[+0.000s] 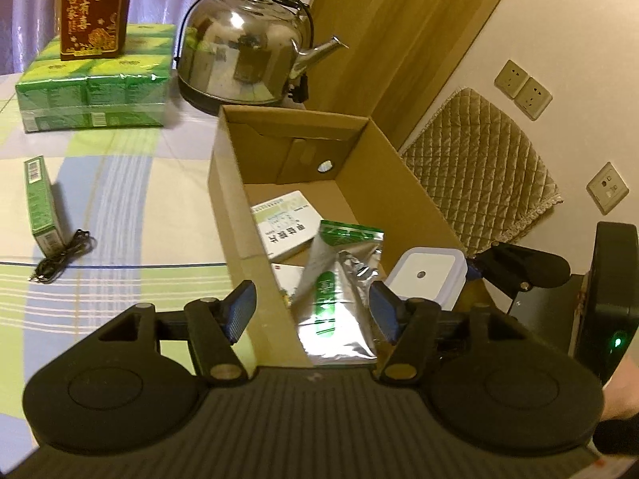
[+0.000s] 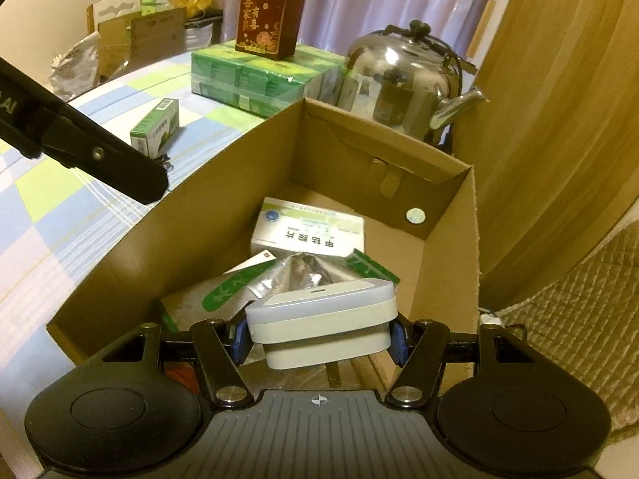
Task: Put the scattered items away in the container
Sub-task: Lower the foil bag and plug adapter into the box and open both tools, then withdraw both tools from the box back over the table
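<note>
A: What is the right claw [image 2: 319, 337] doing?

B: It is clamping one white plug-in adapter [image 2: 323, 319] between its two blue pads, and holding it over the near end of the open cardboard box [image 2: 191, 215]. A metal prong is sticking out beneath the adapter.

A: And the left claw [image 1: 313, 307]?

B: It is hanging spread wide, gripping nothing. Its fingers are straddling the box's near left wall, one pad [image 1: 239, 311] outside over the table [image 1: 131, 183] and the other inside the box, just beside a silver foil pouch [image 1: 339, 299].

A: What is lying in the box?

B: I am counting one white medicine carton [image 2: 307, 227] with dark lettering towards the middle, the one silver and green foil pouch leaning across the near end, and a second flat white packet [image 2: 249, 261] partly hidden under the pouch. More may be lying beneath; I cannot tell.

A: What is sitting outside on the table?

B: One small green carton [image 1: 42, 203] is lying well left of the box, with one coiled black cable [image 1: 60, 257] touching its near end. Farther back, one wrapped bundle of green packs [image 1: 96, 88] is carrying one dark red gift box [image 1: 96, 8] on top. One steel kettle [image 1: 243, 48] is standing just behind the box's far wall.
</note>
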{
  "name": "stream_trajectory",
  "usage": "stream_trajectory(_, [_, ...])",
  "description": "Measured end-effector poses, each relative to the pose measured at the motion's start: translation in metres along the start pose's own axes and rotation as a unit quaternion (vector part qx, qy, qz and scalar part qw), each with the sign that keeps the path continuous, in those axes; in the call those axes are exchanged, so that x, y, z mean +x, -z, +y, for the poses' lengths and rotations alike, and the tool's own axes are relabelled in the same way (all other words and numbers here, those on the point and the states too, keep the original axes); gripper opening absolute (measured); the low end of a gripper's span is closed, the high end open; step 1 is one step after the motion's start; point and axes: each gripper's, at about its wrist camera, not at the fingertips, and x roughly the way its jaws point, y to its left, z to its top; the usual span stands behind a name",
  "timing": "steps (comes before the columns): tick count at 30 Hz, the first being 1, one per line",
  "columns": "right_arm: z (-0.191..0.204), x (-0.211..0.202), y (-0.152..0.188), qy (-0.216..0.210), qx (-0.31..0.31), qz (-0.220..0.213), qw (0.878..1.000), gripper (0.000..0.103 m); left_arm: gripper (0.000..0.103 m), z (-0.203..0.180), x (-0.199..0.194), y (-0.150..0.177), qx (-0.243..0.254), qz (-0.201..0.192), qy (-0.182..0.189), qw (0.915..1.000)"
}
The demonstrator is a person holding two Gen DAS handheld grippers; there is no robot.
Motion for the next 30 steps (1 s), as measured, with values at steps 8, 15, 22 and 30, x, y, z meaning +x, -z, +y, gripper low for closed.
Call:
stream_trajectory(8, [0.004, 0.000, -0.003, 0.009, -0.007, -0.002, 1.000, 0.078, 0.061, 0.019, -0.004, 0.007, -0.012, 0.004, -0.004, 0.9999])
stream_trajectory(15, [0.006, -0.008, -0.004, 0.017, -0.005, 0.001, 1.000, 0.079, 0.063, 0.033, -0.011, 0.017, -0.018, 0.007, -0.009, 0.9998])
stream_trajectory(22, [0.012, -0.025, -0.003, 0.029, 0.006, -0.004, 1.000, 0.080, 0.063, 0.051, -0.028, 0.030, -0.016, 0.005, -0.023, 0.9996])
stream_trajectory(30, [0.031, -0.050, -0.013, 0.044, 0.027, -0.029, 0.998, 0.082, 0.071, 0.079, -0.050, 0.048, -0.017, 0.001, -0.044, 0.9989])
